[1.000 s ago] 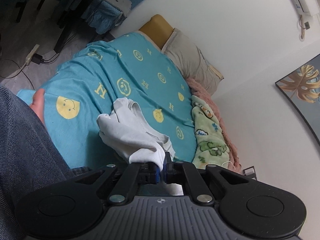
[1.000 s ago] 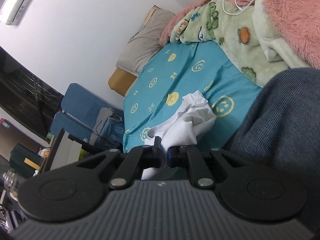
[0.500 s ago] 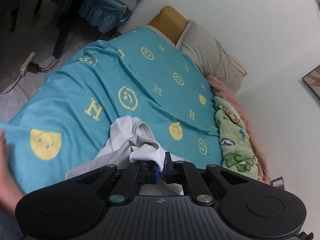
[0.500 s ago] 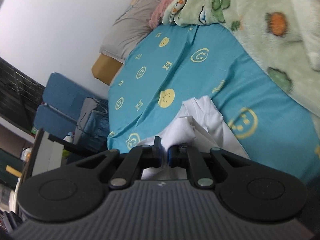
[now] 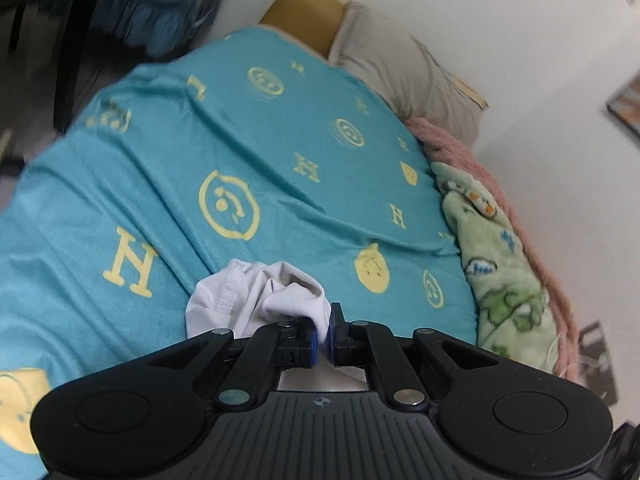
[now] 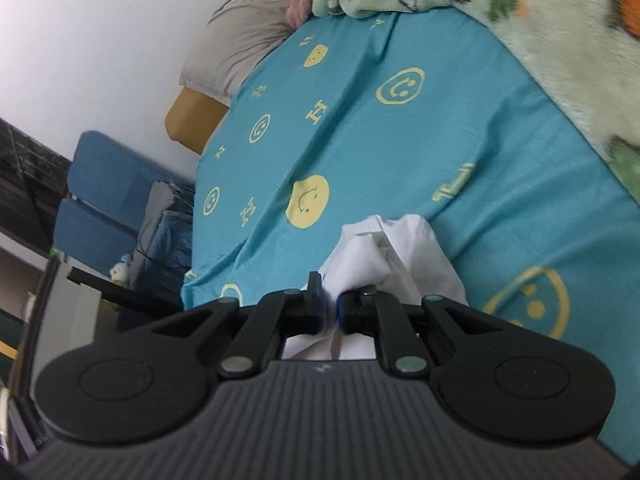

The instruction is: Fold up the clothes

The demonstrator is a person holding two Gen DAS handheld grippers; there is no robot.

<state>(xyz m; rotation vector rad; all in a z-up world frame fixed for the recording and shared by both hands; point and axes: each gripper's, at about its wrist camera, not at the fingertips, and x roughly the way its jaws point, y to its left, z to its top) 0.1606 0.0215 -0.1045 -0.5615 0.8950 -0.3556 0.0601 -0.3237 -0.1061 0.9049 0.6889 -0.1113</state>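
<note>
A white garment (image 5: 260,296) lies bunched over a bed with a teal sheet (image 5: 240,168) printed with yellow smileys and letters. My left gripper (image 5: 323,330) is shut on a fold of it, and the cloth hangs down behind the jaws. In the right wrist view the same white garment (image 6: 384,256) is bunched in front of my right gripper (image 6: 330,312), which is shut on another part of it. Both grippers hold the cloth just above the near part of the teal sheet (image 6: 400,152).
A grey pillow (image 5: 404,76) and a mustard headboard (image 5: 304,12) stand at the bed's far end. A green cartoon blanket (image 5: 496,264) and a pink fluffy blanket (image 5: 452,140) lie along the wall side. A blue chair (image 6: 104,196) and a dark desk stand beside the bed.
Both grippers have moved forward and lower over the bed with the white garment held. The person's denim-clad leg has left both views. The garment looks more bunched near the jaws.
</note>
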